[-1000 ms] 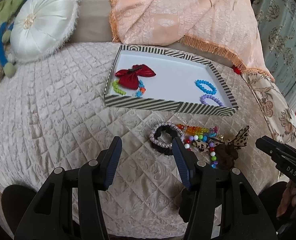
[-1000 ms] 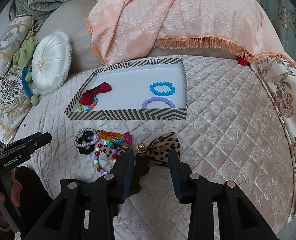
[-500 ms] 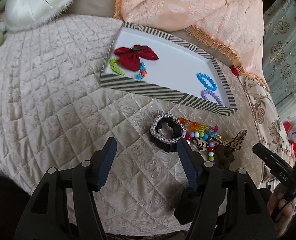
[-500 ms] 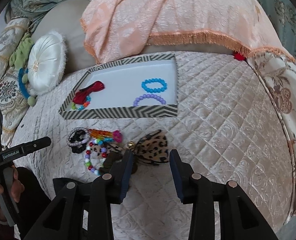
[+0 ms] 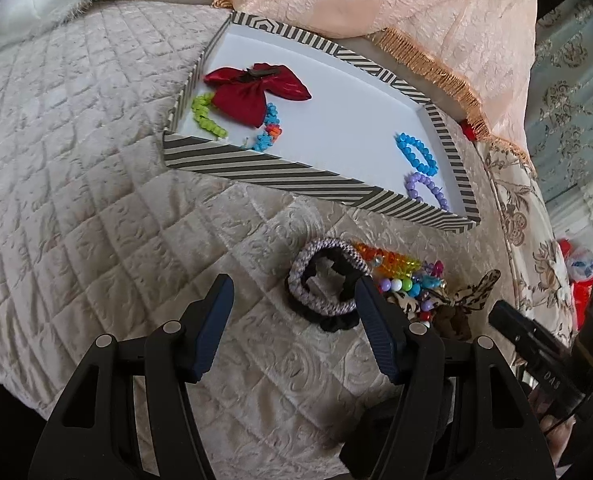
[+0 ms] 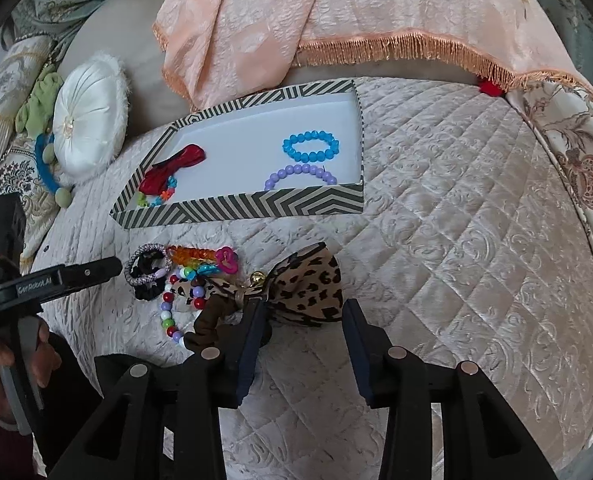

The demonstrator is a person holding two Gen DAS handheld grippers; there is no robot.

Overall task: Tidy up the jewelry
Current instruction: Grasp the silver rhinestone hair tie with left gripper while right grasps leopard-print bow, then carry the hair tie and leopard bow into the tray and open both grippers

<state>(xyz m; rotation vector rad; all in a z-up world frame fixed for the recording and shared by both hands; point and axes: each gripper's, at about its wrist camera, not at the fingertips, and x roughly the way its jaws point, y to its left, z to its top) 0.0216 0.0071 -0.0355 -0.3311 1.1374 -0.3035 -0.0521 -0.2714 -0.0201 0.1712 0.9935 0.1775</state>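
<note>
Two grippers over quilt. Left gripper (image 5: pixel 290 300) spread wide, empty, grey scrunchie (image 5: pixel 323 278) just ahead. Right gripper (image 6: pixel 302 316) jaws opening w/ leopard bow (image 6: pixel 308 280) between, not pinched. Striped tray (image 6: pixel 256 210) beyond.

Both wrist views close, angled down; share striped tray (image 5: pixel 280 168).

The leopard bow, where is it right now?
In the right wrist view the leopard bow lies on the quilt in front of the striped tray, right of the bead pile, just ahead of the right gripper.
</note>
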